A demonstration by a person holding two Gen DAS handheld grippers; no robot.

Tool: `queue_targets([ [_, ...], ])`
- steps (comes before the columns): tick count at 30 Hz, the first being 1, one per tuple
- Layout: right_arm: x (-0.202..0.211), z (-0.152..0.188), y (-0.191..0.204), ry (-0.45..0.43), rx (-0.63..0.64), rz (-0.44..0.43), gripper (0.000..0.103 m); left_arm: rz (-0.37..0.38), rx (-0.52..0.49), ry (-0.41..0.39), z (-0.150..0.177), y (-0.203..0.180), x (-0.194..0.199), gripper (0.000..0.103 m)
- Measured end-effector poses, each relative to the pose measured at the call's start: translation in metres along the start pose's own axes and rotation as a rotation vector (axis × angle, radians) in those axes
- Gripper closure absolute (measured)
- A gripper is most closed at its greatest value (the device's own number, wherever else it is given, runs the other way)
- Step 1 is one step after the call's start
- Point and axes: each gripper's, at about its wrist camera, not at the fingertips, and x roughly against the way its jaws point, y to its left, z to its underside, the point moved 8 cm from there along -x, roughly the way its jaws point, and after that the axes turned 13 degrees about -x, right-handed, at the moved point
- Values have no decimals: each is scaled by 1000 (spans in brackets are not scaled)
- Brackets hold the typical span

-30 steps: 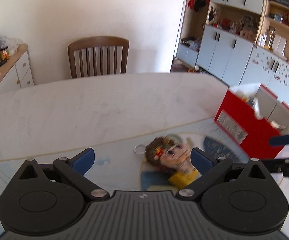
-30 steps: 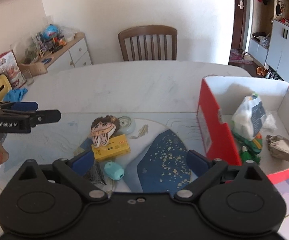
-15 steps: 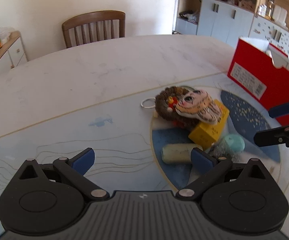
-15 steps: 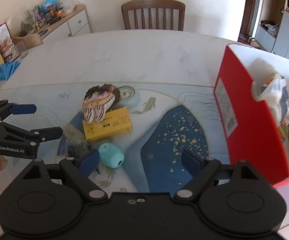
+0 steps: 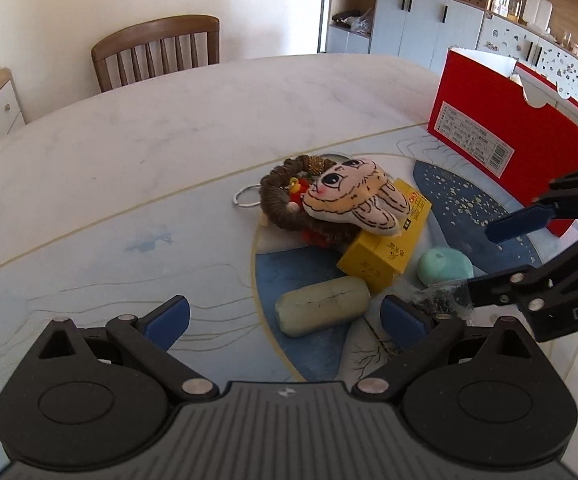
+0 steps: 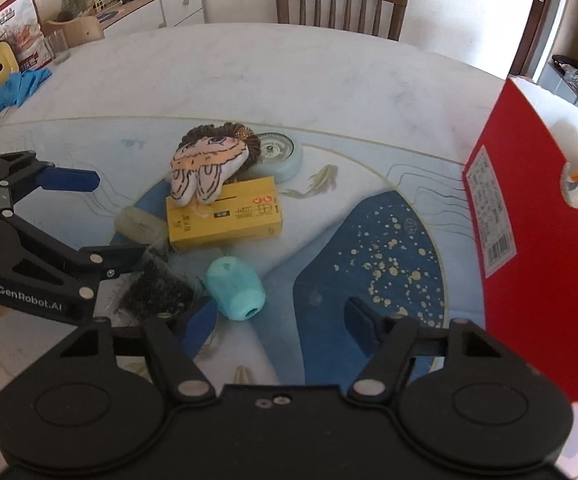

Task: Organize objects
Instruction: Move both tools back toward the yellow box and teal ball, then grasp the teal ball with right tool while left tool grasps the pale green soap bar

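Note:
A small pile lies on the blue patterned mat. A plush doll head (image 5: 353, 200) on a brown ring rests on a yellow box (image 5: 385, 248). Beside them are a teal egg-shaped piece (image 6: 235, 288), a pale green cylinder (image 5: 323, 310) and a clear bag of dark bits (image 6: 157, 288). My left gripper (image 5: 285, 318) is open, low over the cylinder. My right gripper (image 6: 281, 320) is closing, with the teal piece just ahead by its left finger; the pads are not touching it. The red box (image 6: 529, 220) stands to the right, with a white bag inside.
A round pale blue disc (image 6: 277, 152) lies behind the doll. A wooden chair (image 5: 157, 52) stands at the far table edge. Blue gloves (image 6: 21, 84) and a glass (image 6: 59, 50) sit far left by a sideboard. Cabinets (image 5: 429, 28) line the back right.
Both grippers have sunk toward the pile and tipped downward. The right jaws have narrowed. The teal piece now sits close in front of the right gripper's left finger.

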Motion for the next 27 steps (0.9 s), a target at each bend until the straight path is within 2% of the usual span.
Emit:
queue_targets([
  [2, -3, -1, 1, -1, 8, -2, 39, 1, 2, 0, 0, -1, -1, 2],
  [10, -11, -8, 7, -11, 33, -16, 48, -8, -4, -1, -2, -9, -1, 19],
  [12, -13, -9, 6, -7, 25, -18, 51, -26, -5, 4, -3, -10, -1, 28],
  [16, -13, -11, 5, -12, 16, -16, 59, -33, 1, 14, -5, -13, 0, 39],
  [18, -12, -11, 5, -17, 10, -12, 61, -30, -2, 14, -7, -15, 1, 52],
  [20, -12, -11, 4, -22, 1, -9, 64, -30, -7, 17, -7, -15, 2, 53],
  [22, -11, -10, 3, -25, 1, -5, 74, -29, -5, 19, -6, -15, 2, 53],
  [27, -6, -7, 4, -43, 19, 7, 75, -39, 10, 33, -4, -14, 5, 54],
])
